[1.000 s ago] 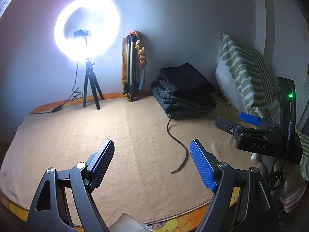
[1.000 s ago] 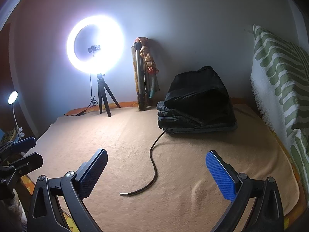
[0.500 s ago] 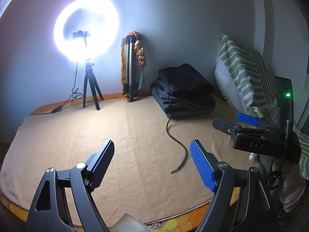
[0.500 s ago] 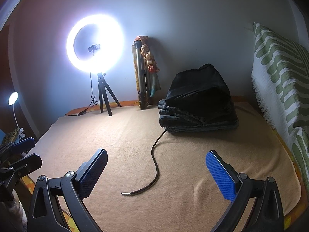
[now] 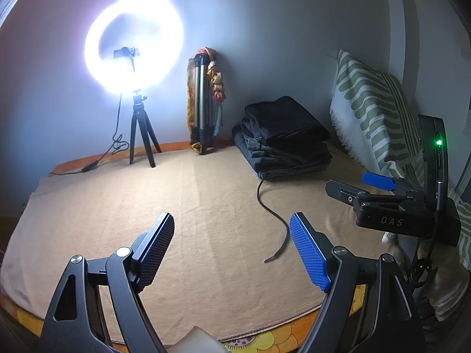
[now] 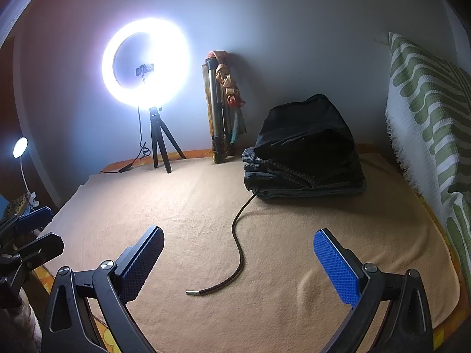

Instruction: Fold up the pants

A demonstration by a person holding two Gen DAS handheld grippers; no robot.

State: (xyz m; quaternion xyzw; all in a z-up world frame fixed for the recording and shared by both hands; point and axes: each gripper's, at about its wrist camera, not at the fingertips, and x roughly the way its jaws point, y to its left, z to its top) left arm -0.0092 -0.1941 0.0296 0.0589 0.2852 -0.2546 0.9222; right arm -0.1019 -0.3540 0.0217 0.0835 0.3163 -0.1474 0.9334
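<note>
A stack of folded dark pants (image 5: 284,138) (image 6: 306,153) lies at the far right of the bed, by the wall. A dark drawstring (image 5: 272,217) (image 6: 235,247) trails from the stack toward me across the tan blanket (image 5: 191,206) (image 6: 182,206). My left gripper (image 5: 232,250) is open and empty above the near edge of the bed. My right gripper (image 6: 238,264) is open and empty, hovering near the drawstring's tip. The right gripper also shows in the left wrist view (image 5: 368,188), and the left gripper shows at the left edge of the right wrist view (image 6: 35,232).
A lit ring light on a small tripod (image 5: 134,53) (image 6: 145,64) stands at the back left with its cable. A folded tripod with cloth (image 5: 203,103) (image 6: 220,106) leans on the wall. A green-striped pillow (image 5: 371,108) (image 6: 426,111) lines the right side. A small lamp (image 6: 20,147) is far left.
Both grippers have drifted slightly; the right gripper moved a little left and forward in the left wrist view. Both stay open.
</note>
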